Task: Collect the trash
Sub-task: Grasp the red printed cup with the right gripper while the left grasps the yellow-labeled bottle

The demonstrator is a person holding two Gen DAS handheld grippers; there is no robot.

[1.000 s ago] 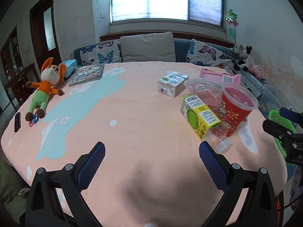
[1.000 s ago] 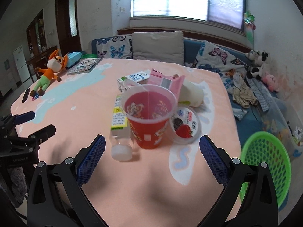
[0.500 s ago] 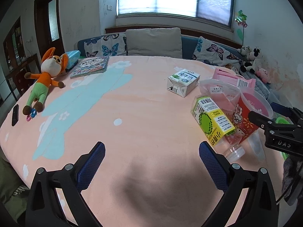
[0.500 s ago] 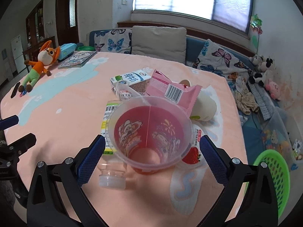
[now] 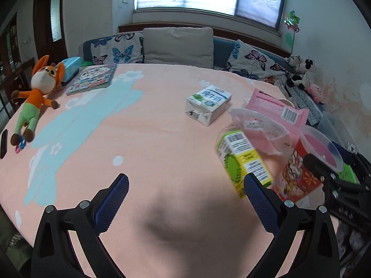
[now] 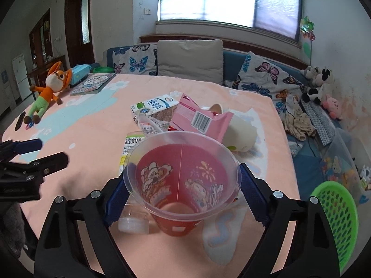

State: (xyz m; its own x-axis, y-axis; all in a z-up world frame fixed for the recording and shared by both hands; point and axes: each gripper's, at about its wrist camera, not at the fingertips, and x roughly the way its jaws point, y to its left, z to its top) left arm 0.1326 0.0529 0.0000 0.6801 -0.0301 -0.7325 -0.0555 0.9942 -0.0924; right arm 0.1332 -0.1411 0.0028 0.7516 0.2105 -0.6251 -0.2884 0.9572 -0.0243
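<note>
A red printed plastic cup (image 6: pixel 182 185) stands upright between the fingers of my right gripper (image 6: pixel 183 192), whose jaws are still spread around it; the blue pads sit close on both sides. The cup also shows in the left wrist view (image 5: pixel 308 162). A green-and-yellow labelled plastic bottle (image 5: pixel 243 159) lies beside the cup, its mouth (image 6: pixel 133 224) toward me. Behind are a pink wrapper (image 6: pixel 201 118), a milk carton (image 5: pixel 208 104), a clear bag (image 5: pixel 257 125) and a tipped white cup (image 6: pixel 241 134). My left gripper (image 5: pixel 185 199) is open and empty over bare cloth.
A green basket (image 6: pixel 336 217) sits off the table's right edge. A fox toy (image 5: pixel 37 92), a picture book (image 5: pixel 92 78) and a black phone (image 5: pixel 3 140) lie at the far left. A sofa with cushions (image 5: pixel 178 44) stands behind the table.
My right gripper moved forward until the red cup stands between its fingers, and its jaws have narrowed around it. My left gripper shifted forward and right, closer to the bottle.
</note>
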